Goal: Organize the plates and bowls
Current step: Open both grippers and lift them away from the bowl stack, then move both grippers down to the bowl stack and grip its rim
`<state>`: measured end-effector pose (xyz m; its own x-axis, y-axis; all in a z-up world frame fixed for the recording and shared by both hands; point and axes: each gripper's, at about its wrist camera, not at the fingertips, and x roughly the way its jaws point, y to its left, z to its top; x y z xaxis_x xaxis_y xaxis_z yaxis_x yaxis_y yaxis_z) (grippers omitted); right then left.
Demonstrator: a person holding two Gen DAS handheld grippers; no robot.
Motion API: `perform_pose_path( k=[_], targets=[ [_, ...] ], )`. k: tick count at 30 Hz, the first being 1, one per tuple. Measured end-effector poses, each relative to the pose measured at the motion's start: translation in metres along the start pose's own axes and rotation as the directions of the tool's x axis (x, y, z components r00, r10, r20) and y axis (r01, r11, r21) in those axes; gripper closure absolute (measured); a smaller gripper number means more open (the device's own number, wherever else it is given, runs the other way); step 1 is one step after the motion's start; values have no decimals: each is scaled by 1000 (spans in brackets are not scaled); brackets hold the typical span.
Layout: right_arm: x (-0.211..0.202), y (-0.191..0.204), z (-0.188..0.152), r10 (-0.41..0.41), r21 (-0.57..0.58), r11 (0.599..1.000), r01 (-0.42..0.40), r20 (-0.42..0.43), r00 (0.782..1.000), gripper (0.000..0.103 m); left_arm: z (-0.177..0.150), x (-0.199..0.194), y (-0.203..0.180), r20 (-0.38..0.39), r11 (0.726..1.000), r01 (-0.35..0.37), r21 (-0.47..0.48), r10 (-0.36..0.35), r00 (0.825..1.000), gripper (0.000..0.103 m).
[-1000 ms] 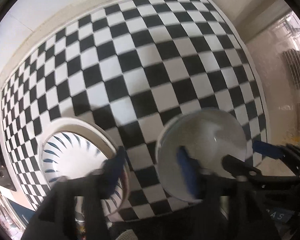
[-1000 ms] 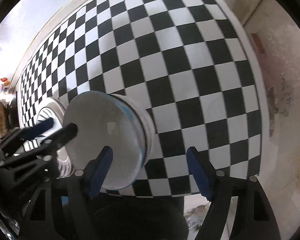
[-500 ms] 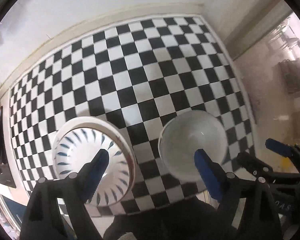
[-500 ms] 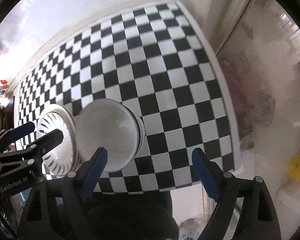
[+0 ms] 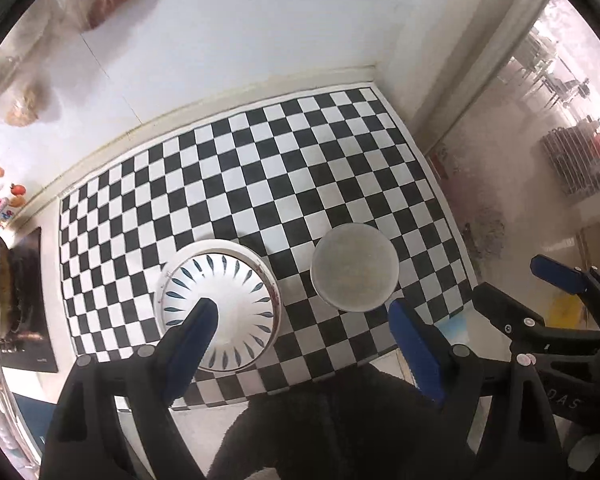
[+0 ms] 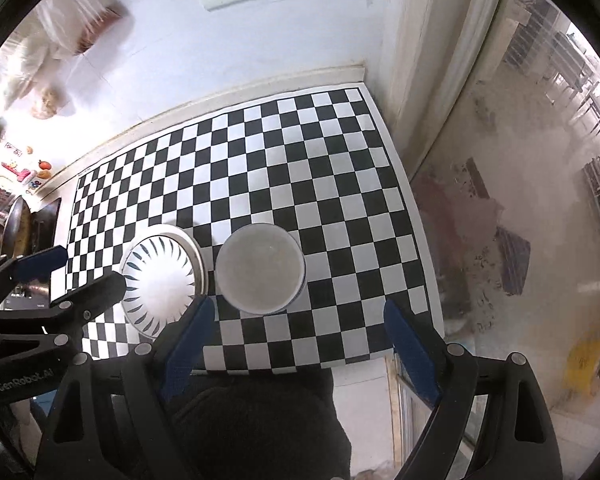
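Black left hand-held gripper (image 6: 56, 276), "GenRobot.AI" lettering

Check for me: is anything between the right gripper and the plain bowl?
Nothing visible. The right gripper is open, and only bare checkered mat separates it from the plain bowl. The patterned plate sits to the bowl's left.

Both views are evenly lit and bright. Strong glare washes out the wall toward 9 o'clock and the glass area between 1 and 3 o'clock, which reads hazy. Short soft shadows fall toward 12 o'clock behind the striped plate (image 5: 220, 304) and plain bowl (image 5: 355, 267). Fisheye bending curves the checkered counter (image 5: 284, 168); black vignette rings every edge.
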<state>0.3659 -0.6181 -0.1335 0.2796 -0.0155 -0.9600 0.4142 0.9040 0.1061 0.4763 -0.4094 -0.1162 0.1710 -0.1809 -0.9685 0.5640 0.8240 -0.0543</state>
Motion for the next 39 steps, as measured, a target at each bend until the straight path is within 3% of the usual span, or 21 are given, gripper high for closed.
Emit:
perform_pose_path(
  k=[11, 17, 18, 20, 23, 25, 33, 39],
  targets=[
    [-29, 0, -10, -24, 10, 1000, 24, 12, 1000, 14, -15, -17, 0, 8, 1000, -19, 22, 19, 1000, 16],
    [-15, -5, -9, -10, 27, 1000, 10, 8, 1000, 14, -13, -11, 2, 31, 1000, 17, 10, -18, 999, 16],
    [-11, -6, -9, -12, 29, 1000, 12, 6, 1000, 14, -12, -9, 1, 60, 1000, 16, 18, -17, 998, 19],
    [3, -8, -9, -20, 38, 999, 20, 2, 1000, 14, -10, -1, -3, 93, 998, -14, 58, 8, 996, 43],
    [29, -11, -8, -28, 44, 999, 28, -16, 999, 18, -4, 25, -1, 49, 999, -6, 49, 3, 999, 64],
    [44, -13, -7, -22, 43, 999, 24, -37, 999, 35, -1, 43, 2, 14, 999, 0, 35, 0, 1000, 70],
    [101, -31, 4, 12, 88, 996, -4, -87, 996, 41, 8, 108, 15, -97, 999, 34, -33, -38, 995, 70],
    [139, -45, 11, 80, 140, 988, -62, -125, 989, 41, 12, 149, 15, -182, 993, 93, -75, -105, 978, 70]
  ],
)
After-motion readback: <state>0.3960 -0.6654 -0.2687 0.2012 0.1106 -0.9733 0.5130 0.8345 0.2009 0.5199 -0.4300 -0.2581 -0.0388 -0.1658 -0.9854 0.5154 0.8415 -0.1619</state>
